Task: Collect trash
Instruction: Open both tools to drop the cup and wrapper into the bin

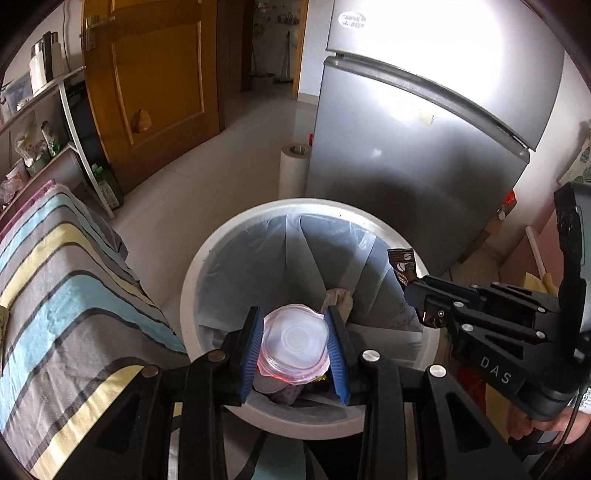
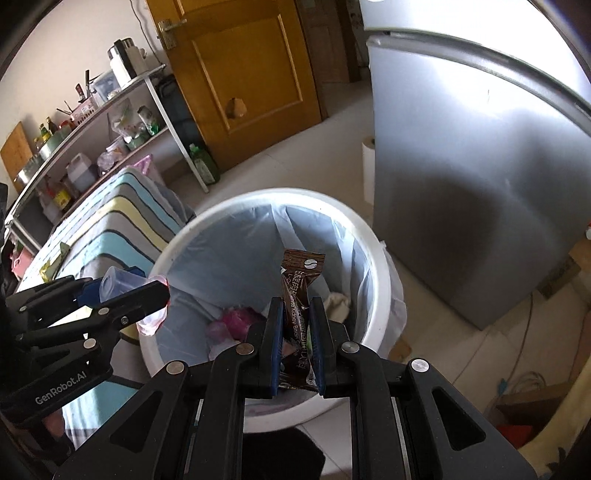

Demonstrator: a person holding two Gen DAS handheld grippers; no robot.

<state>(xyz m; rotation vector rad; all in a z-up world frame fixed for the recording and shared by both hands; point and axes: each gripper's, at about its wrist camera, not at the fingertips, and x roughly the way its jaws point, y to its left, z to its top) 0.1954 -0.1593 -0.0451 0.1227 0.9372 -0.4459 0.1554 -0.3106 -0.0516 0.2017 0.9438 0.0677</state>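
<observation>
Bin rim (image 1: 192,280) between striped cover (image 1: 66,280), fridge (image 1: 424,166).

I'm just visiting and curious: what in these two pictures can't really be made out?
- Bottom of the trash bin: left wrist view, hidden by the plastic cup in the left gripper.
- Lower end of the brown snack wrapper: right wrist view, covered by the right gripper.
- Fridge sticker: left wrist view, too small to read.

The trash bin (image 1: 192,280) is smooth white plastic with a thin translucent liner (image 1: 258,251). The refrigerator (image 1: 424,147) is brushed metal; the door (image 1: 155,74) is glossy varnished wood.
</observation>
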